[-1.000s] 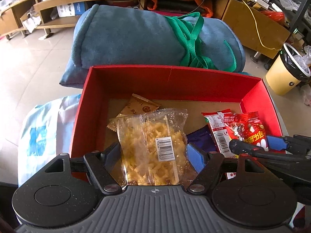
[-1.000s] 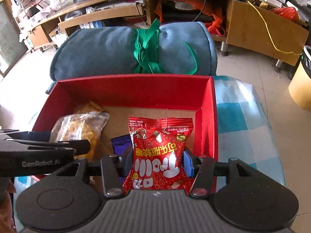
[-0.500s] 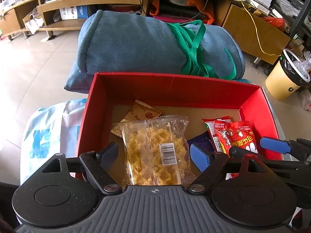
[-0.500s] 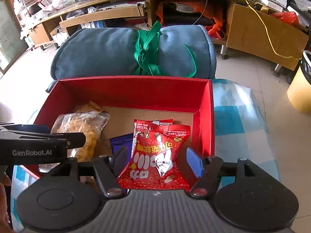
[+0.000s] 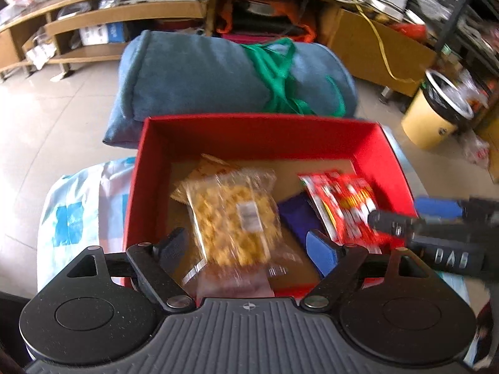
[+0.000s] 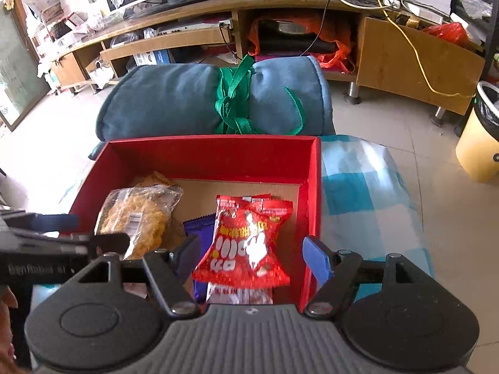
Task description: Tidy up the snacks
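Red candy packet [image 6: 246,243]: lies in the lower middle of the right wrist view, on the floor of the box near its right wall, between the spread fingers and touching neither
Clear packet of yellow snacks [image 5: 234,218]: lies in the lower middle of the left wrist view, inside the box toward its left side, free of both fingers
Purple packet [image 6: 199,227]: partly under the red candy packet, between the two larger packets
Tan sachet [image 5: 205,168]: tucked behind the clear packet, toward the far wall
Red box [image 6: 212,155]: open topped, cardboard floor, in the middle of both views
Right gripper [image 6: 254,258]: fingers wide apart, holding nothing, at the near edge of the box
Left gripper [image 5: 249,249]: fingers wide apart, holding nothing, over the near rim
Blue checked cloth [image 6: 368,187]: under the box, showing to its right
Rolled blue blanket [image 6: 187,99]: just behind the box, tied with a green strap [image 6: 234,103]
Yellow bin [image 6: 477,137]: right edge of the frame, well apart from the box
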{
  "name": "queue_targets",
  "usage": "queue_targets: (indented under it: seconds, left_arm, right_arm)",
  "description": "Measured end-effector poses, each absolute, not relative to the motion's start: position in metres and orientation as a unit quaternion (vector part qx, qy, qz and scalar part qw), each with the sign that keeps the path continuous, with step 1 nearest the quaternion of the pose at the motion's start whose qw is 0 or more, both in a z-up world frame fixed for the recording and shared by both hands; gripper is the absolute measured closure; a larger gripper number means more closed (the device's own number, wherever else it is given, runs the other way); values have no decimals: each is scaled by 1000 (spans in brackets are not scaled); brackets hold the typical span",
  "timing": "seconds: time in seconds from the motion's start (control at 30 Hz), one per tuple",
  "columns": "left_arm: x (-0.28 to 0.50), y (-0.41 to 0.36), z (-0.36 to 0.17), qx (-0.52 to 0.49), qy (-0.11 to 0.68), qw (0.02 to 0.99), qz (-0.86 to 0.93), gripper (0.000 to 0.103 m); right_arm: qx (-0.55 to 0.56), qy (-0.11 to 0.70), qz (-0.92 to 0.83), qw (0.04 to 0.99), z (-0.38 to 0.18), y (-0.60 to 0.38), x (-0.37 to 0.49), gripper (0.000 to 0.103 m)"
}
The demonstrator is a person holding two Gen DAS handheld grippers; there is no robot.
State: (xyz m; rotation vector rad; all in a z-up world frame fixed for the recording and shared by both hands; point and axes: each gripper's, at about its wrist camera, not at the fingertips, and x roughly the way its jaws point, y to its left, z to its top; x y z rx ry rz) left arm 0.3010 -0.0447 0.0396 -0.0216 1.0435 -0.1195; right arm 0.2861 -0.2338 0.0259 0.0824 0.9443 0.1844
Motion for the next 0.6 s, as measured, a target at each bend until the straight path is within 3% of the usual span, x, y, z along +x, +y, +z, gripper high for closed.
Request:
queue_targets:
  seconds: [0.6]
  left_arm:
    - [217, -83, 3, 78, 547, 808, -205, 15]
  right_arm:
    - [19, 502, 131, 855, 5, -237, 198, 34]
